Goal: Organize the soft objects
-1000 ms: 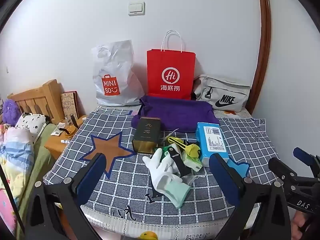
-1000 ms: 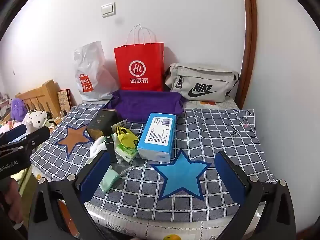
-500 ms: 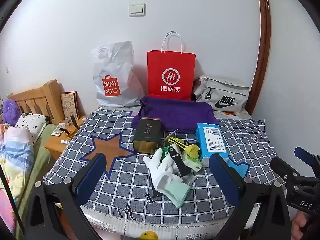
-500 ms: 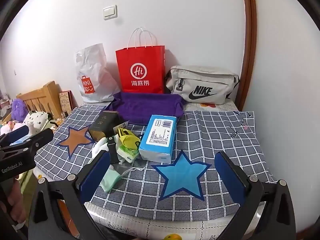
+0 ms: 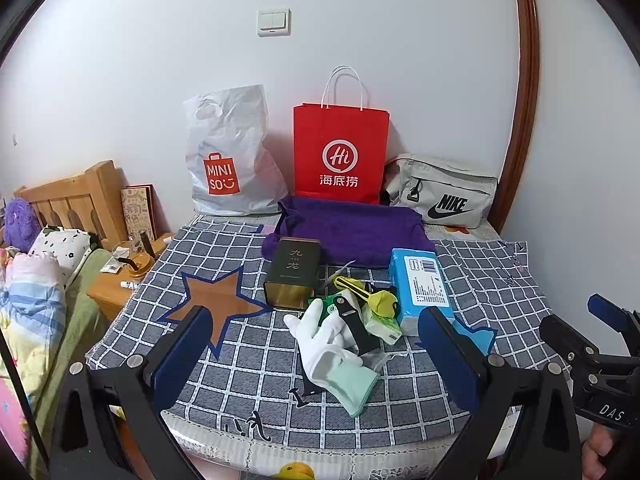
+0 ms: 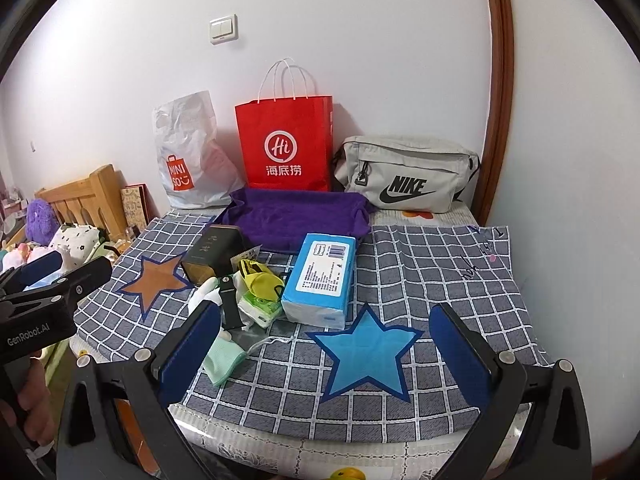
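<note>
at the far left a wooden headboard point(image 5: 76, 200) stands by the wall. the left tongs point(image 5: 316, 356) gape wide above the near edge of the checked cloth point(image 5: 248, 344) on the surface, gripping nothing. between their pads lies a white glove point(image 5: 324, 340) with a mint cuff, crossed by a black strap point(image 5: 354, 324). behind it sits a dark tin point(image 5: 294, 270), then a yellow mask point(image 6: 260, 282) over a green tissue pack point(image 6: 260, 308), then a blue tissue pack point(image 6: 322, 276). a purple cloth tray point(image 6: 300, 216) lies against the red bag point(image 6: 286, 144). the right tongs point(image 6: 326, 356) hang wide over a blue star point(image 6: 366, 354), empty.
</note>
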`<state>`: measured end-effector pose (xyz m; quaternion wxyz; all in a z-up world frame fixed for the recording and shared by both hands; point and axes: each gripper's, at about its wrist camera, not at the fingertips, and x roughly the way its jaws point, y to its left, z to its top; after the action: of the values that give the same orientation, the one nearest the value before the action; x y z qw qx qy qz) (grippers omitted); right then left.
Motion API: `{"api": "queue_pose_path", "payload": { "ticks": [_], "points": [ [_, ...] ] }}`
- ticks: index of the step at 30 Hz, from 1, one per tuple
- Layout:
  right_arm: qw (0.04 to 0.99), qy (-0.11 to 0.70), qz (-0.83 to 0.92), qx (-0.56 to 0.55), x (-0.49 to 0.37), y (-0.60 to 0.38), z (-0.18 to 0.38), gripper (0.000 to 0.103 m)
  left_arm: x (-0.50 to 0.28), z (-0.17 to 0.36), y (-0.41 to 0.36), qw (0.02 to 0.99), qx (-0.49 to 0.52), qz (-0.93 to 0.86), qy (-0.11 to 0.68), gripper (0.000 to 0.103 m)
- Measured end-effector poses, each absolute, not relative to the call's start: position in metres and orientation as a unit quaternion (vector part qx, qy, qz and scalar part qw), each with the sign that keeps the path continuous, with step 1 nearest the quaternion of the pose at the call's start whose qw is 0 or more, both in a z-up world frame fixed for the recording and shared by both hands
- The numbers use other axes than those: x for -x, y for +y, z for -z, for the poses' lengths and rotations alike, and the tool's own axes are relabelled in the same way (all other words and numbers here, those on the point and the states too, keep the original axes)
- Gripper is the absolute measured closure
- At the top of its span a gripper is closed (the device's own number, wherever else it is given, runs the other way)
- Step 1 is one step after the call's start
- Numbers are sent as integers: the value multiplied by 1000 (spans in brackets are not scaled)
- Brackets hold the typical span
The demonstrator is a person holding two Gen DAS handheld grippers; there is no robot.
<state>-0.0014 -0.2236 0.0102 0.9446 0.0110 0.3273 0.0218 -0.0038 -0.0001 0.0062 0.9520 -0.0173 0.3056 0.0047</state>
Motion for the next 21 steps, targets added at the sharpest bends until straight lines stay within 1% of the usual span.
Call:
{"api": "queue_pose_path", "payload": {
  "ticks": [21],
  "points": [
    [946,324,-25,-9,4,-221,-11,1,7,-8,-1,952,16,-8,306,0]
  ]
}}
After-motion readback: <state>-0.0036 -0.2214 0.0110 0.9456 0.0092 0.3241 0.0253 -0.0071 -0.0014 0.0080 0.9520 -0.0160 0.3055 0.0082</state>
